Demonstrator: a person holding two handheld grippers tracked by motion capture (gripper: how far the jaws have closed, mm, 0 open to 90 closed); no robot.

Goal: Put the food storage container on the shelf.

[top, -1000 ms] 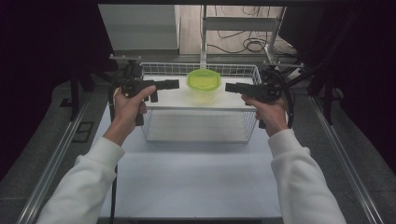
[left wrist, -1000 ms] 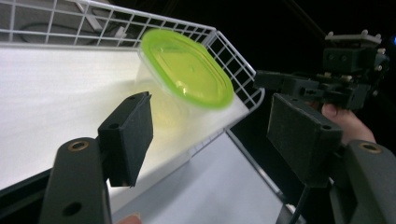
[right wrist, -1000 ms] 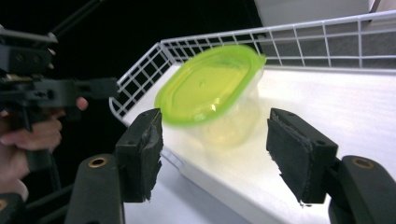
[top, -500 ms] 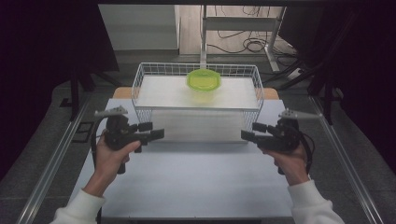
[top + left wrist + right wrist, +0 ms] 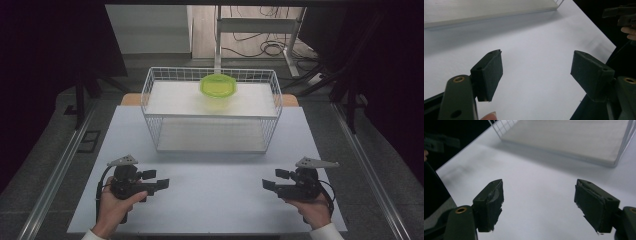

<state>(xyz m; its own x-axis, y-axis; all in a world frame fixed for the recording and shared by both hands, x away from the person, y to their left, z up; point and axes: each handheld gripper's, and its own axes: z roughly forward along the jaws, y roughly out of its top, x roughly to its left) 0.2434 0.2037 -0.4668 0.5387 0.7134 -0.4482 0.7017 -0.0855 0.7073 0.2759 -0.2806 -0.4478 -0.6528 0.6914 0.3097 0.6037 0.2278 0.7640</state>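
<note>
A lime-green lidded bowl (image 5: pixel 218 86) sits on the upper shelf of a white wire basket (image 5: pixel 150 95) at the far side of the table. My left gripper (image 5: pixel 157 179) rests low near the table's front left, pointing right. My right gripper (image 5: pixel 272 179) mirrors it at the front right, pointing left. Both have just been opening and stand open with nothing between the jaws. The left gripper view shows its gripper (image 5: pixel 536 72) over bare white tabletop, and the right gripper view shows the right gripper (image 5: pixel 539 202) likewise. Both are far from the bowl.
The white tabletop (image 5: pixel 215 210) stretches between the grippers and the basket. Its front edge lies just behind my hands. Metal rails (image 5: pixel 55 175) run along both sides, with dark floor beyond. A basket corner (image 5: pixel 621 150) appears in the right gripper view.
Both hands have drawn back from the basket's top to the near edge of the table and dropped low. The jaws have spread wider. The green bowl stays on the shelf.
</note>
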